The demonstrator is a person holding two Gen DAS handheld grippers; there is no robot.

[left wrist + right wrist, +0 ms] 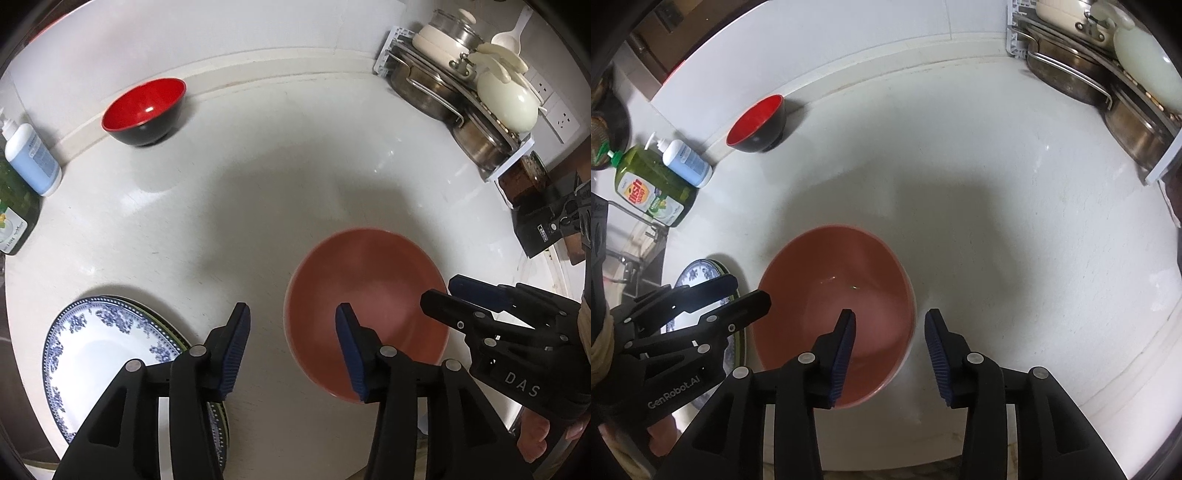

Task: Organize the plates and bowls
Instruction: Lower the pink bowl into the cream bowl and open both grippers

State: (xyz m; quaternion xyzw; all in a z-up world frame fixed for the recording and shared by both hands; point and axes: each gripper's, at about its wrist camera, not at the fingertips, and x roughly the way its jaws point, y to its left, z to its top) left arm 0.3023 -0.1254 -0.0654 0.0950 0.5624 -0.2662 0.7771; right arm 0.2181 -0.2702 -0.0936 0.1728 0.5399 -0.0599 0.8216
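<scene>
Pink bowl upright on counter, plain, matte, empty.

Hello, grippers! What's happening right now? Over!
Left gripper and right gripper open, straddling opposite rims of pink bowl. Bowl sits on counter. Nothing blocking.

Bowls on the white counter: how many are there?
2. The pink bowl sits near, between both grippers. The red-and-black bowl stands far back by the wall. Others may be hidden in the rack.
</scene>
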